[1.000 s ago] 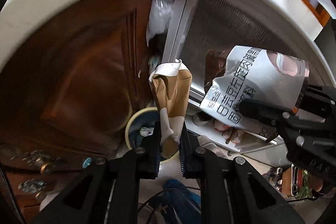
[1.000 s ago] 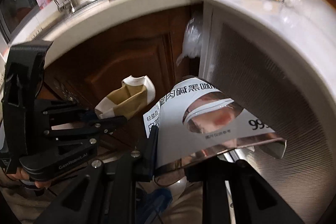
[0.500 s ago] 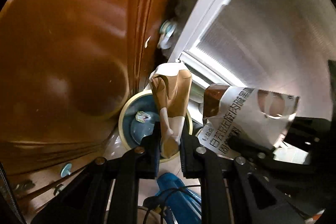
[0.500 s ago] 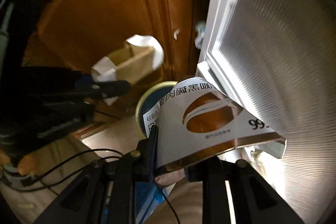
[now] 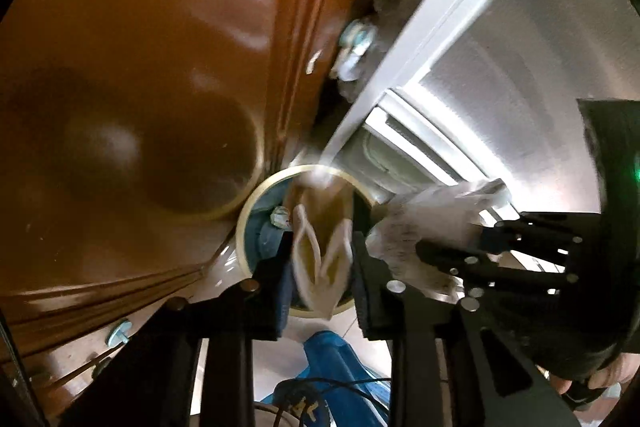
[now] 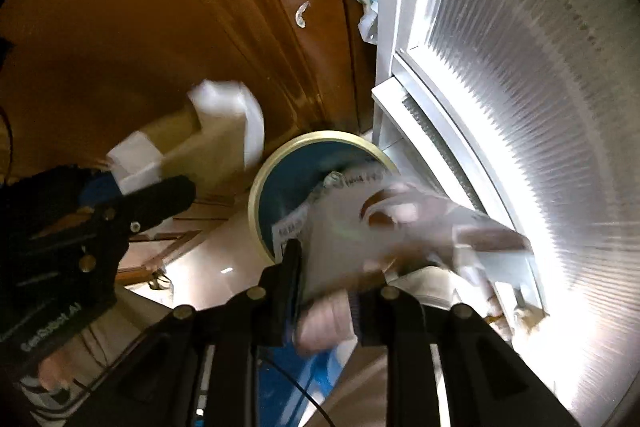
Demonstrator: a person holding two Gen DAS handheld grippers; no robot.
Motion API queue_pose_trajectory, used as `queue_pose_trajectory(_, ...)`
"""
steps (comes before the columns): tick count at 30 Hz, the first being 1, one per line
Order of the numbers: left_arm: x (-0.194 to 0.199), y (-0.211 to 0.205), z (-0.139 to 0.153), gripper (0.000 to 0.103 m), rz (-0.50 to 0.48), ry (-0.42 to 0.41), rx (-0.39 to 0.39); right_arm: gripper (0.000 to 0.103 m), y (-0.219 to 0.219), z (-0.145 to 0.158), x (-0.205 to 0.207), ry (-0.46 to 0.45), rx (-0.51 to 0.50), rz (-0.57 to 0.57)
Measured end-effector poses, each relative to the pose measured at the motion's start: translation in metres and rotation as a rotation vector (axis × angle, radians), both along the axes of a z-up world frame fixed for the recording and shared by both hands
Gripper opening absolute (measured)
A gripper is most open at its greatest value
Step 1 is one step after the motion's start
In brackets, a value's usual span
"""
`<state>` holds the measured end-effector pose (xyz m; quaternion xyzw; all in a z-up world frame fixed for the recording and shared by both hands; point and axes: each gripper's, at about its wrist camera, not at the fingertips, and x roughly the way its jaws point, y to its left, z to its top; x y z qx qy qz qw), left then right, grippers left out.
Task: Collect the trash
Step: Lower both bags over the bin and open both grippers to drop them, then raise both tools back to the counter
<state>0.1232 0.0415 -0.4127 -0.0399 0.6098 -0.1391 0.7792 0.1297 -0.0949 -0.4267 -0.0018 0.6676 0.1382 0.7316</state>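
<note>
The left gripper [image 5: 322, 259] has its fingers spread, and a crumpled brown-and-white paper bag [image 5: 320, 247], creased and folded, sits loose between them above the cream-rimmed blue bin [image 5: 245, 227]. The right gripper [image 6: 326, 287] also stands parted around a glossy white wrapper [image 6: 360, 223] with dark print and a brown oval, blurred, over the bin's mouth beside the ribbed white door [image 6: 520, 107].
</note>
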Motion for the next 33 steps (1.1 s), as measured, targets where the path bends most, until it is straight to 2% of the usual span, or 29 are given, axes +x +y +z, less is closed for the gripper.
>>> queue_pose_trajectory(3,0.002,0.003,-0.005,0.032,0.018,0.014,0.014,0.039,-0.002,0.0,0.003,0.004,0.037,-0.017)
queue_pose_trajectory(4,0.001,0.004,-0.005,0.035,0.019,0.01,0.021,0.039,-0.003,0.001,0.003,0.002,0.033,-0.024)
queue_pose_trajectory(6,0.0,0.006,-0.005,0.056,0.021,0.006,0.022,0.039,-0.003,0.002,0.002,-0.008,0.036,-0.028)
queue_pose_trajectory(7,0.0,0.007,-0.004,0.058,0.023,-0.001,0.026,0.039,-0.005,0.003,0.002,-0.011,0.031,-0.03)
queue_pose_trajectory(9,-0.001,0.008,-0.003,0.07,0.025,-0.004,0.036,0.039,-0.009,0.004,0.002,-0.017,0.024,-0.043)
queue_pose_trajectory(13,0.001,0.009,-0.007,0.077,0.028,0.003,0.033,0.039,-0.023,0.013,0.003,-0.026,0.051,-0.089)
queue_pose_trajectory(14,0.001,0.009,-0.007,0.082,0.027,0.007,0.036,0.039,-0.026,0.016,0.001,-0.035,0.053,-0.096)
queue_pose_trajectory(19,0.003,0.005,-0.01,0.084,0.026,0.006,0.032,0.039,-0.027,0.043,-0.014,-0.082,0.042,-0.087)
queue_pose_trajectory(23,-0.003,0.001,0.0,0.092,0.011,-0.017,0.033,0.039,-0.021,0.069,-0.027,-0.133,0.009,-0.07)
queue_pose_trajectory(26,-0.01,-0.007,0.01,0.092,-0.018,-0.043,0.046,0.039,-0.019,0.092,-0.037,-0.173,-0.008,-0.065)
queue_pose_trajectory(33,-0.035,-0.027,0.068,0.092,-0.108,-0.17,0.027,0.039,-0.022,0.16,-0.062,-0.316,-0.037,-0.066)
